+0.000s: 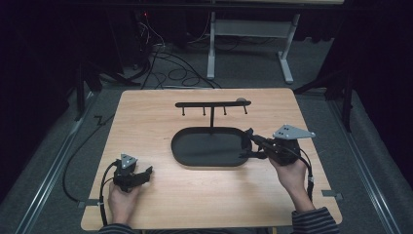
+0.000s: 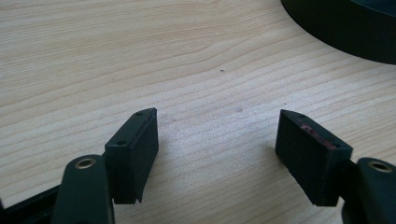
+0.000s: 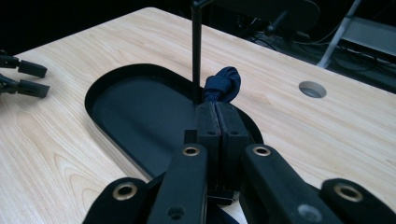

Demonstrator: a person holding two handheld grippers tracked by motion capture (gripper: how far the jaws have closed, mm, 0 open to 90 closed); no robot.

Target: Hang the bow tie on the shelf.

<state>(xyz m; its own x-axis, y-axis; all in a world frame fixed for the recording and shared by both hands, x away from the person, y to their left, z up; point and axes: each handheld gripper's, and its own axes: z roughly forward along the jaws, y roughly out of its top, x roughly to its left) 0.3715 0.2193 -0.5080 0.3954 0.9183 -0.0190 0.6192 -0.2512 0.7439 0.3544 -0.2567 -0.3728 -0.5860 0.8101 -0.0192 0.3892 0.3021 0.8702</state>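
High view: the right hand-held gripper [image 1: 248, 143] sits at the right end of the black oval tray [image 1: 195, 158], about mid tabletop [image 1: 146, 204]. Its jaws look drawn in, but what they hold is too small to tell from here. A T-shaped rack [image 1: 213, 104] with a row of small hooks rises from the far rim of the tray. The left hand-held gripper [image 1: 146, 173] rests low at the near left, well apart from the tray.

Left gripper view: jaws spread wide over bare wood, nothing between them. The tray edge [image 2: 345, 32] is at the far right corner.

Right gripper view: jaws pressed together, pinching a dark blue knotted fabric piece [image 3: 223, 84] whose knot sticks out just past the pads [image 3: 208, 123]. The fabric is above the right part of the tray, just beside the rack's upright post [image 3: 196, 51]. More blue shows under the gripper at the bottom edge.

Judgement: carry step, item grasped and lifted, likely bound for a hook on the rack. Next move calls for raising the knot to bar height, aligning a loop with one hook, then easing the jaws apart. The left hand-held gripper could steady the rack.
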